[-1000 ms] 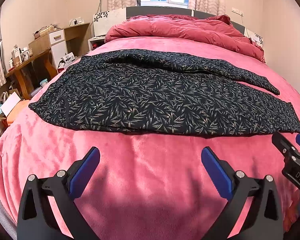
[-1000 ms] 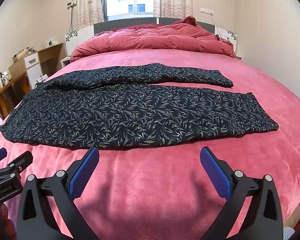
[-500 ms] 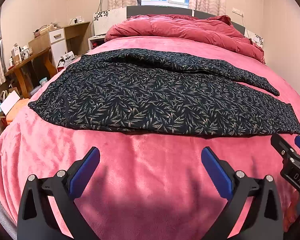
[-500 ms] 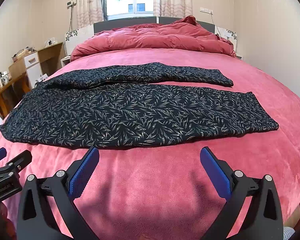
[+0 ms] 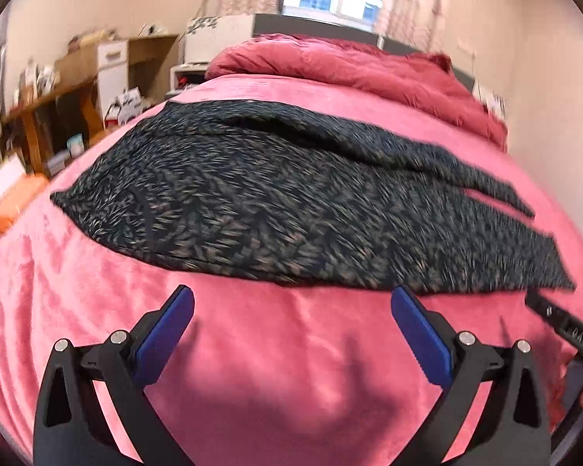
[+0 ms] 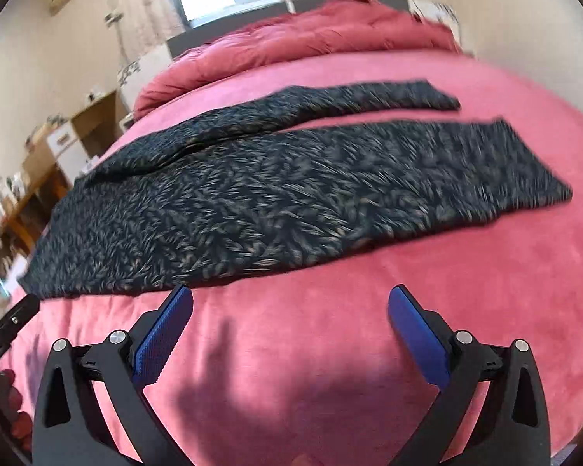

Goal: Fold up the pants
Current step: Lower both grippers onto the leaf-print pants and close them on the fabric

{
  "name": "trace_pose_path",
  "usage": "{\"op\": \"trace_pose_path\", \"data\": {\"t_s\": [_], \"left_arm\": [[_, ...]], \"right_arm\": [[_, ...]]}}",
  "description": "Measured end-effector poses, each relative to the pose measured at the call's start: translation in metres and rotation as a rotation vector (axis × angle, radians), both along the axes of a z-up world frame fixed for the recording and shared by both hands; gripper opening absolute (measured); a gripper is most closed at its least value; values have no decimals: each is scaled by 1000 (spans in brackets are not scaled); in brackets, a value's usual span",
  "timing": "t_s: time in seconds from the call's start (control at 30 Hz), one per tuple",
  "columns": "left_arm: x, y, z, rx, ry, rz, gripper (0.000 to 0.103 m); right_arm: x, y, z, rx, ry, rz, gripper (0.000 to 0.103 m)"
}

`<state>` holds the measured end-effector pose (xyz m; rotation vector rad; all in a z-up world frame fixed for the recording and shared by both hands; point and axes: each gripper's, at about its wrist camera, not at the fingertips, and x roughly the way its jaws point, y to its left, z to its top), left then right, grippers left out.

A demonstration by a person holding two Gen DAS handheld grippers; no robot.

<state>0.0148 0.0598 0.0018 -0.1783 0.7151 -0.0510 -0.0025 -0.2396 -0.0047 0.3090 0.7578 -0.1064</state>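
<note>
Facing pants (image 5: pixel 291 209) hem, fingers (image 5: pixel 175 326) apart

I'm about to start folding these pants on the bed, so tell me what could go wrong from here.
Three risks:
1. The dark leaf-print pants lie on a fuzzy pink blanket; the open jaws of either gripper might pinch blanket along with fabric.
2. The far leg lies twisted and apart from the near one, so a fold could come out uneven.
3. Both views are motion-blurred; the left gripper and right gripper may overshoot the near hem.
</note>
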Motion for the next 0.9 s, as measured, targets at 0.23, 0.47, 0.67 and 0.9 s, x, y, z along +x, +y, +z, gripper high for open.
{"op": "trace_pose_path", "data": {"t_s": [0.23, 0.47, 0.67, 0.9], "left_arm": [[22, 72, -14, -186, 25, 140, 101], [46, 115, -39, -341, 79, 202, 85], [67, 126, -49, -393, 91, 189, 71], [84, 146, -53, -490, 80, 172, 68]], "right_arm": [[1, -48, -5, 208, 41, -96, 99], [9, -95, -16, 417, 56, -130, 81], [18, -122, -21, 508, 30, -158, 73], [13, -163, -29, 668, -45, -265, 69]]}}
